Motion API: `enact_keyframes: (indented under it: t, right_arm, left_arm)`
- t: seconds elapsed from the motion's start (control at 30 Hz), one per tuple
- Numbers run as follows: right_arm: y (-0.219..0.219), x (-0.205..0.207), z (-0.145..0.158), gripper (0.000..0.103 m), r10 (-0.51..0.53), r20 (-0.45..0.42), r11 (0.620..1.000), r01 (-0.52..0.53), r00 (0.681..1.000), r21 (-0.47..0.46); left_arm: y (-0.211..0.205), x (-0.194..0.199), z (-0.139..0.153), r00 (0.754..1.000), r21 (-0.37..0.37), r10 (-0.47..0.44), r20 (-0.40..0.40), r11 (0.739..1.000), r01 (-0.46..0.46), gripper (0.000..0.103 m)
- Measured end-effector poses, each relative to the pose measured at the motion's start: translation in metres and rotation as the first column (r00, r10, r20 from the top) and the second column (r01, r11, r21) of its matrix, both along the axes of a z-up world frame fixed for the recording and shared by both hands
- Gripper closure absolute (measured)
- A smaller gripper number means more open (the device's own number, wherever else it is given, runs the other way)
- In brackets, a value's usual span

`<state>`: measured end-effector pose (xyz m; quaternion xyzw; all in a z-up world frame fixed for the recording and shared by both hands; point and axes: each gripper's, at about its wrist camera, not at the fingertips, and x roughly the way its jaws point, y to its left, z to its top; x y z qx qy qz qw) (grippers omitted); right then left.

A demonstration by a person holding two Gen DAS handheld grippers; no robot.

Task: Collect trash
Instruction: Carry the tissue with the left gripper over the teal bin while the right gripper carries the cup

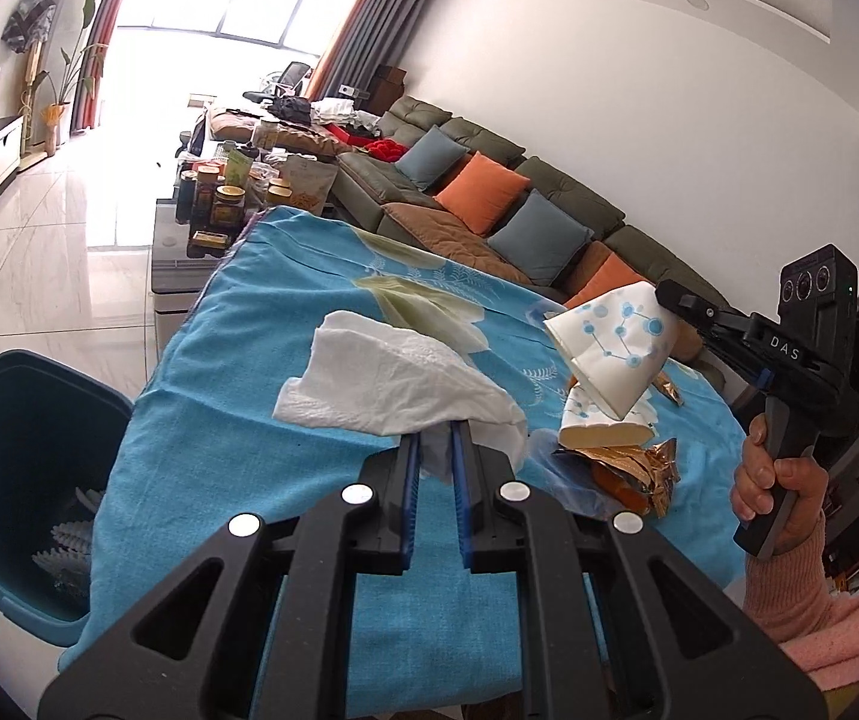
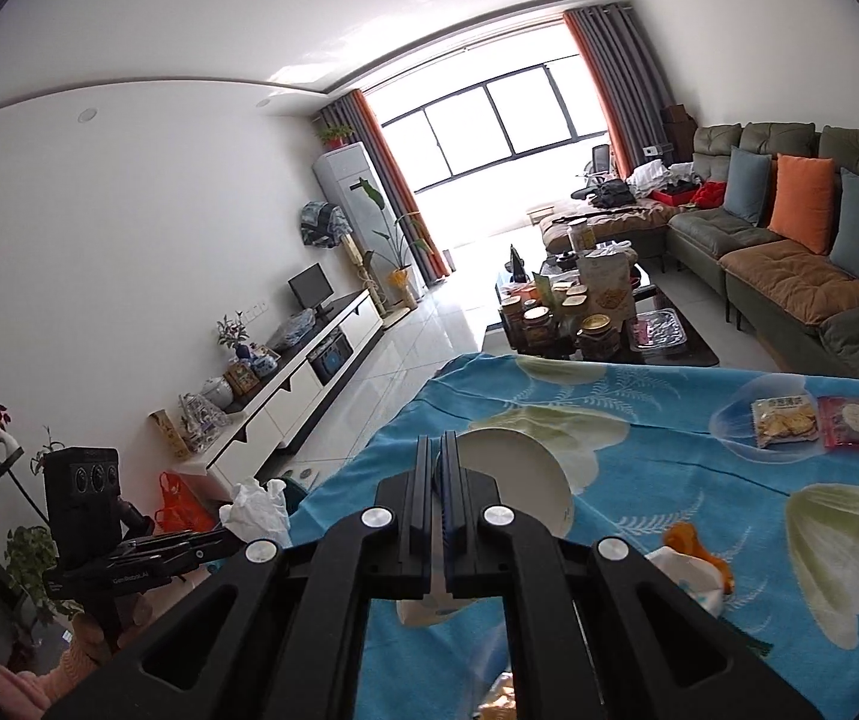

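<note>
My left gripper [image 1: 435, 444] is shut on a crumpled white tissue [image 1: 393, 384] and holds it above the blue flowered cloth [image 1: 285, 480] on the table. To its right, my right gripper [image 1: 669, 294] is shut on the rim of a white paper cup with blue dots [image 1: 615, 348], lifted off the table. In the right wrist view the right gripper [image 2: 442, 450] pinches the cup's wall [image 2: 513, 474], and the left gripper [image 2: 213, 540] with the tissue [image 2: 255, 510] shows at the lower left. A second, flattened paper cup [image 1: 603, 426] and a gold wrapper [image 1: 639, 468] lie on the cloth.
A teal bin [image 1: 27, 480] stands on the floor at the table's left edge, with some trash inside. Two snack packets [image 2: 786, 420] lie on the cloth's far right. Beyond the table are a low table with jars [image 2: 555, 312] and a sofa [image 2: 789, 276]. A hand [image 1: 777, 480] grips the right handle.
</note>
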<state>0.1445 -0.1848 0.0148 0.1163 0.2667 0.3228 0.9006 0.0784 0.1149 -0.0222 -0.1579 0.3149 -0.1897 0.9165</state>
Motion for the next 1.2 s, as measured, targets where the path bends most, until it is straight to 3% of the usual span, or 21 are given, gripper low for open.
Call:
enact_keyframes:
  t: [0.43, 0.87, 1.2]
  right_arm:
    - [0.112, 0.017, -0.007, 0.101, 0.223, -0.036, 0.975, -0.222, 0.974, 0.015]
    - [0.202, 0.022, -0.014, 0.101, 0.387, -0.068, 0.922, -0.384, 0.92, 0.042]
    - [0.259, 0.023, -0.026, 0.101, 0.451, -0.105, 0.892, -0.451, 0.886, 0.025]
  left_arm:
    - [0.072, -0.029, 0.002, 0.987, 0.023, 0.162, -0.001, 0.986, -0.162, 0.092]
    - [0.15, -0.048, -0.012, 0.941, 0.056, 0.337, -0.037, 0.94, -0.335, 0.092]
    - [0.19, -0.046, -0.033, 0.908, 0.097, 0.41, -0.087, 0.911, -0.401, 0.092]
